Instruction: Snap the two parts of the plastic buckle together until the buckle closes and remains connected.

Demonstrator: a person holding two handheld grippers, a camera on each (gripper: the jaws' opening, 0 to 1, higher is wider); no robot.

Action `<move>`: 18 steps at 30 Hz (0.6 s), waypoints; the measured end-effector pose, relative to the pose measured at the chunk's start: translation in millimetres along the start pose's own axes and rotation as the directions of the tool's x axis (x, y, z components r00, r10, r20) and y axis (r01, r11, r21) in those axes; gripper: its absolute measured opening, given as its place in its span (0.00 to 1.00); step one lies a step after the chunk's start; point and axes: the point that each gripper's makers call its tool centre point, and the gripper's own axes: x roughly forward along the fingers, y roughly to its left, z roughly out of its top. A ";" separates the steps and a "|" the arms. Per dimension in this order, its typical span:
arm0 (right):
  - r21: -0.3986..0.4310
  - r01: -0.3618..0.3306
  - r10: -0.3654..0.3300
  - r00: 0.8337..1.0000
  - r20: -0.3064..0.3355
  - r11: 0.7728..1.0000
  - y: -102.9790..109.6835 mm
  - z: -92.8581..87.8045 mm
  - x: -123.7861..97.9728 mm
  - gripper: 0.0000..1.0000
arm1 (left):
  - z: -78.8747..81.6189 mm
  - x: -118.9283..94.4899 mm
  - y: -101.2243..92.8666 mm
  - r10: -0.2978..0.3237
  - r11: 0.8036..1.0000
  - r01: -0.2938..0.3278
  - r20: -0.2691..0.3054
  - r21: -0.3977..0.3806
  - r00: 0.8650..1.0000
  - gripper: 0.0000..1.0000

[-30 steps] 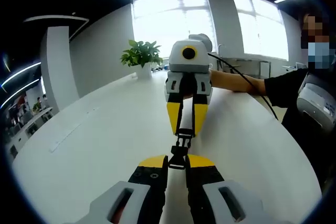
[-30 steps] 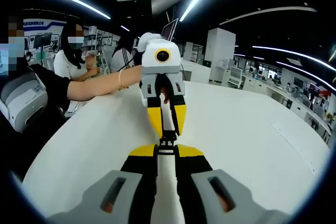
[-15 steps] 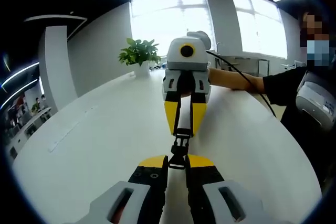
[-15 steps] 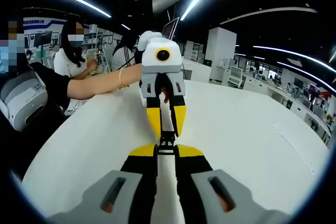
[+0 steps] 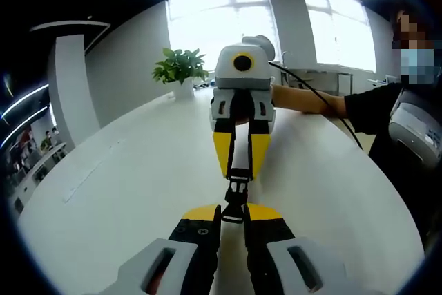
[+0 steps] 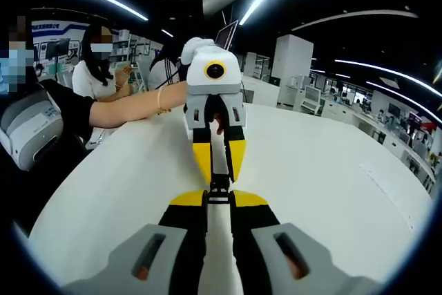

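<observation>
A small black plastic buckle (image 5: 236,195) on a black strap hangs just above the white table (image 5: 124,170). Its two parts sit tight against each other between two facing grippers. My left gripper (image 5: 233,213) is shut on the near end of the buckle. Opposite it, my right gripper (image 5: 240,174) points back at me, its yellow fingers (image 5: 223,153) shut on the far end and the strap. In the right gripper view the same buckle (image 6: 219,188) sits between my right gripper (image 6: 219,200) and the left gripper (image 6: 219,176). The join itself is too small to judge.
A potted plant (image 5: 178,67) stands at the table's far end below bright windows. The person (image 5: 407,122) holding the grippers is at the table's right edge. In the right gripper view their arm (image 6: 131,108) reaches in from the left, and another seated person (image 6: 100,67) is behind.
Almost nothing has changed. The right gripper looks a touch higher and larger in the left gripper view. Both grippers still hold the buckle between them.
</observation>
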 end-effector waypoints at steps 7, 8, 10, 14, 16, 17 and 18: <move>-0.002 -0.004 0.004 1.000 -0.010 1.000 2.0 -2.2 1.5 0.13 | -1.6 1.0 -1.6 -0.003 1.000 0.003 -0.011 0.009 1.000 0.13; -0.002 -0.003 0.003 1.000 -0.010 1.000 2.1 -2.2 1.6 0.13 | -1.7 1.0 -1.6 -0.003 1.000 0.003 -0.011 0.010 1.000 0.13; -0.002 -0.003 0.003 1.000 -0.012 1.000 1.8 -2.3 1.8 0.13 | -1.6 0.9 -1.7 -0.004 1.000 0.004 -0.012 0.012 1.000 0.13; 0.000 -0.003 0.003 1.000 -0.011 1.000 1.8 -1.9 1.9 0.13 | -1.2 1.0 -2.5 -0.006 1.000 0.007 -0.010 0.016 1.000 0.13; 0.000 -0.001 0.001 1.000 -0.010 1.000 1.5 -1.7 1.9 0.13 | -1.1 1.0 -2.2 -0.006 1.000 0.006 -0.010 0.016 1.000 0.13; 0.000 -0.001 0.001 1.000 -0.010 1.000 1.5 -1.6 1.9 0.13 | -0.9 0.9 -1.6 -0.006 1.000 0.006 -0.009 0.016 1.000 0.13; 0.000 -0.001 0.001 1.000 -0.010 1.000 1.5 -1.6 1.9 0.13 | -1.0 0.9 -1.3 -0.007 1.000 0.007 -0.010 0.016 1.000 0.13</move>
